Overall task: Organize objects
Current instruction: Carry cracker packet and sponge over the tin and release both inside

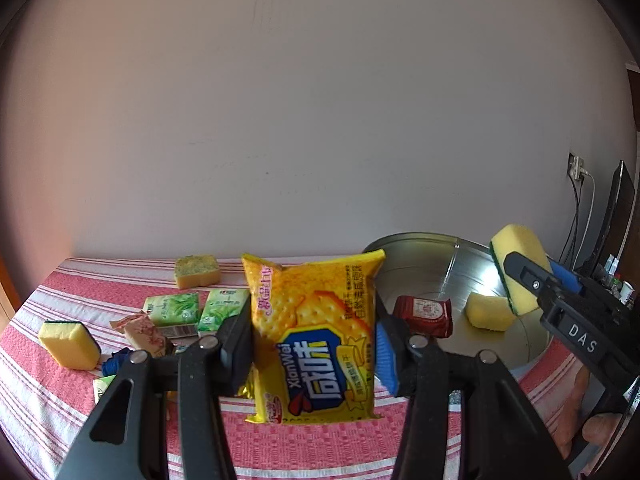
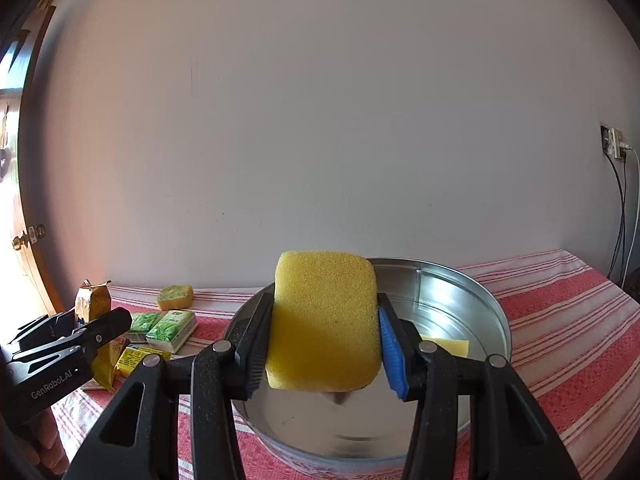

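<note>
I am seeing the metal tub [image 1: 440,264] sitting on the table [image 1: 320,440], right of the tissue packs [image 1: 196,308], with a sponge [image 1: 489,312] and a sachet [image 1: 423,315] lying inside it. Another sponge [image 1: 197,271] is lying behind the packs.

Between the left jaws, the cracker packet [image 1: 316,340] is glossy printed plastic film. Between the right jaws, the sponge [image 2: 324,320] is porous, matt yellow foam. Beyond both, the round tub [image 2: 460,292] is shiny, smooth sheet metal. Below them, the striped tablecloth [image 1: 320,444] is coarse woven cloth.
</note>
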The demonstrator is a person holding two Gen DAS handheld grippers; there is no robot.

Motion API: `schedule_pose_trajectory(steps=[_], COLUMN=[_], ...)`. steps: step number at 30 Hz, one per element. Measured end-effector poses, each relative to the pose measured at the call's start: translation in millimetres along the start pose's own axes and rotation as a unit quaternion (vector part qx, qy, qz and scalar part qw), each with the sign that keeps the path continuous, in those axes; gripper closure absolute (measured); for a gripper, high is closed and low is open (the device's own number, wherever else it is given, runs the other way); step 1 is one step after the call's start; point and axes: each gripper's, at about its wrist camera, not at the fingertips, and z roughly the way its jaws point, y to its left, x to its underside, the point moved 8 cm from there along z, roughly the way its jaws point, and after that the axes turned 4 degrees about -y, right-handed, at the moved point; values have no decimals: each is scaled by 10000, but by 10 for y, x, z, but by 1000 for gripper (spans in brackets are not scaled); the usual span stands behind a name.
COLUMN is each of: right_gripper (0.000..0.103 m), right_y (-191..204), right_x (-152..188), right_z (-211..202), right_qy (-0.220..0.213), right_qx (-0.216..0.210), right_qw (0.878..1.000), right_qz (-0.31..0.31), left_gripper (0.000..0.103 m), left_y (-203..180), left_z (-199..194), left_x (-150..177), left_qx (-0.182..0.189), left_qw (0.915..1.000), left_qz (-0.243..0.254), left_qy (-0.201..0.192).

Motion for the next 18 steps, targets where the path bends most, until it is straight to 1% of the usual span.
schedule_pose_trajectory(steps=[8,10,15,18], right_gripper=[52,52,52,52], right_y=[-533,-597,-780,-803], right_x=[-26,-26,-15,-10], right_z=[107,210,240,278], right_qy=[-28,5,112,177], right_qx=[507,596,760,844], right_qw=[9987,9982,9970,9962], right_qz=[-95,-77,-23,-81], left_gripper=[53,53,53,53], left_y=[-608,-732,-984,-1030], left_z=[276,355,473,541], left_x=[0,14,47,91], left_qx=[241,279,358,342], left_qw=[9994,9991,9984,9983], left_qz=[233,294,354,367], left_qy=[89,140,246,295])
